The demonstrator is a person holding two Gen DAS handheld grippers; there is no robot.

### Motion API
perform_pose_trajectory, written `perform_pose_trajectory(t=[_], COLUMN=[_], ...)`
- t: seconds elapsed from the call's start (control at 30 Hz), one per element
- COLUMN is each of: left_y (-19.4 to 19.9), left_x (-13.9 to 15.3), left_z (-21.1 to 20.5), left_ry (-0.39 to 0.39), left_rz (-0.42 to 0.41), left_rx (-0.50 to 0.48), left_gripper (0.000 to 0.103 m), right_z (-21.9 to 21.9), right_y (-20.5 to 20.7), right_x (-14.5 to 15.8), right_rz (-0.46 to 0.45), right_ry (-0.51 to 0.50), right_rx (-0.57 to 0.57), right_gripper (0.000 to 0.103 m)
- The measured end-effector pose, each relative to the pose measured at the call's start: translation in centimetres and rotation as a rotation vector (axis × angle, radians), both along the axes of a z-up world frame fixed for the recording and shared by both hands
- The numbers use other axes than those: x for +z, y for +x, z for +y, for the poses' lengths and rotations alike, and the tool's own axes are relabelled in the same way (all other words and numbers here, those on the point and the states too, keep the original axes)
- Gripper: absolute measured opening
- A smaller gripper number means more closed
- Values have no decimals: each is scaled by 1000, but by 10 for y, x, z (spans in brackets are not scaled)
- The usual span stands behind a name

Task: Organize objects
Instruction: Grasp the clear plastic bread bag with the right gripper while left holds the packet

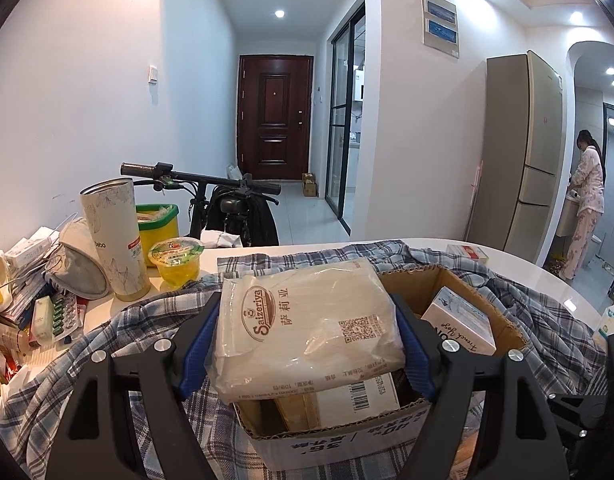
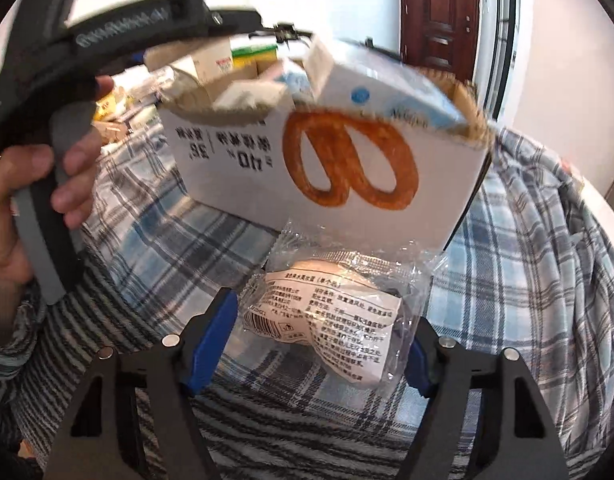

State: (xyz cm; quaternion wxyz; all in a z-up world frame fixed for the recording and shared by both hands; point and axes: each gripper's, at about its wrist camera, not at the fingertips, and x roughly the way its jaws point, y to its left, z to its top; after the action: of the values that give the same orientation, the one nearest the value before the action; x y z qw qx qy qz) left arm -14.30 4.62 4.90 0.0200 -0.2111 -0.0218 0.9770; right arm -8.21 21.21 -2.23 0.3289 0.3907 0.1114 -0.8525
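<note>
Left gripper (image 1: 309, 336): jaws clamped on a napkin pack (image 1: 307, 320), blue pads against both of its sides. Pack hangs over the near-left part of an open carton (image 1: 423, 280), above a barcoded box inside it. A white box (image 1: 459, 326) leans in the carton's right half.

Right gripper (image 2: 319, 340): jaws partly apart, straddling a clear bag (image 2: 335, 312) with a bun inside and a white label on top. Left pad stands just beside the film. Right pad is hidden behind the film, so I cannot tell whether either pad bears on it. Bag lies on a plaid cloth (image 2: 527, 260), just near of the carton's printed wall. View is motion-blurred.

A hand (image 2: 23, 208) at far left of the right view grips the other tool's handle.

Risks, as judged:
- Bag film is slack and slippery; jaws closing on film alone could let the bun slide out or tear the wrap. Closing hard would squash the bun.
- Napkin pack is soft and overhangs the carton's edge; let go here, it may tip out onto the cloth.
- Carton is already crowded; a bag pushed in could topple the leaning white box.
- Cloth is rumpled; dragging the bag could pull the carton.

Left of the carton on the worktop (image 1: 211, 258): tall tin (image 1: 115, 236), jelly cup (image 1: 175, 262), loose clutter.
</note>
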Motion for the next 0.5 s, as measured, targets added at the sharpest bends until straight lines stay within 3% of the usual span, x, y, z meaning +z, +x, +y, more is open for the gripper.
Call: perform_pose_trajectory(t=[0.3, 0.5], left_y=[4, 15], left_x=[5, 16], left_z=[-13, -27], left_ry=[49, 81], left_rz=[36, 127], left_rx=[31, 101], left_gripper=[80, 80], right_z=[11, 27], right_y=[17, 9], right_x=[43, 89], right_rz=[156, 274], right_ry=[-72, -158], right_rx=[21, -7], right_gripper=[72, 72])
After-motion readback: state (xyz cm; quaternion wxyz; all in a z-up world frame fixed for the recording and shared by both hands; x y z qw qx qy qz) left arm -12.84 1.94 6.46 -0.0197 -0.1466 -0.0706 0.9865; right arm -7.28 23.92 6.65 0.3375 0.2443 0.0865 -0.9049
